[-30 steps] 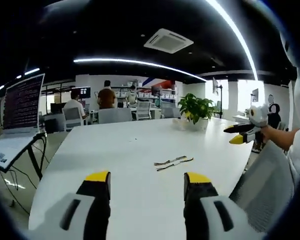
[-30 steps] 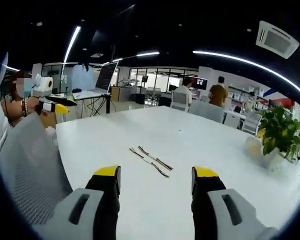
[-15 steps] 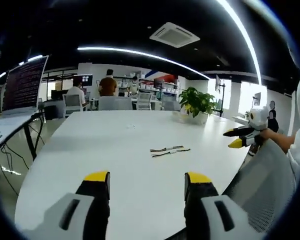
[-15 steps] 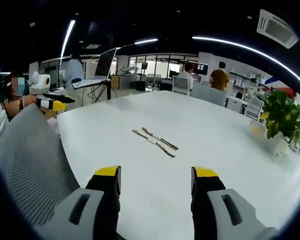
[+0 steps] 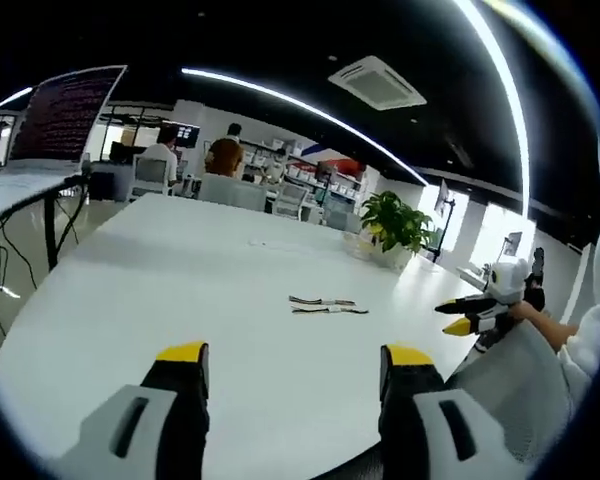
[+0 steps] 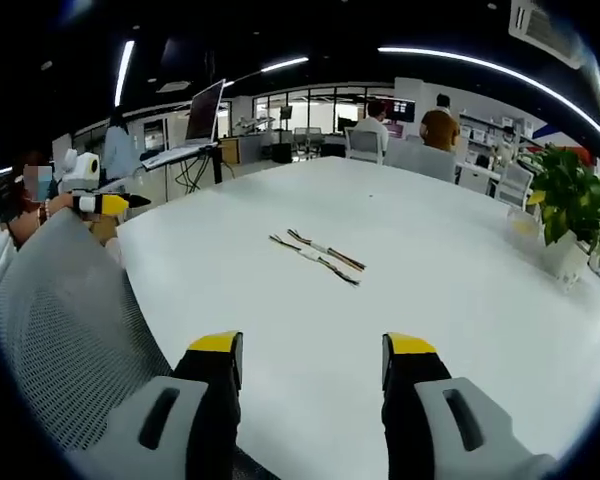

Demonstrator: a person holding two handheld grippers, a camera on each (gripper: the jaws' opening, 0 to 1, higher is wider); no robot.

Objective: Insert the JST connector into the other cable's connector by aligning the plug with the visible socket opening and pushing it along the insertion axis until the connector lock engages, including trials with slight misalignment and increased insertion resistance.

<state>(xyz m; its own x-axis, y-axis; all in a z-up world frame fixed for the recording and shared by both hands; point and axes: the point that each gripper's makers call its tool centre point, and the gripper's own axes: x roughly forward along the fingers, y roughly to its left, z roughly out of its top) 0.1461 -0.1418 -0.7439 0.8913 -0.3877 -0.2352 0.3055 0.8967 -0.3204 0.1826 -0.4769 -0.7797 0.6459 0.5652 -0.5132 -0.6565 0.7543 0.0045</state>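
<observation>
Both yellow-tipped tongs, left tongs [image 5: 292, 362] and right tongs [image 6: 313, 352], are spread and empty above the white bench [image 6: 450, 290]; two thin dark cables with small connectors [image 6: 316, 255] lie at 12 o'clock

A broad, glossy white worktop [image 5: 160, 290] runs toward a leafy green potted plant in a white pot [image 5: 394, 222] near its far edge. An open laptop on a black stand [image 5: 50, 135] stands off to one side. Grey mesh chair backs [image 6: 65, 330] rise at the near edge. Beyond, seated people [image 6: 442, 125] face desks under long ceiling light strips [image 5: 290, 100] and a square ceiling vent [image 5: 380, 84].
</observation>
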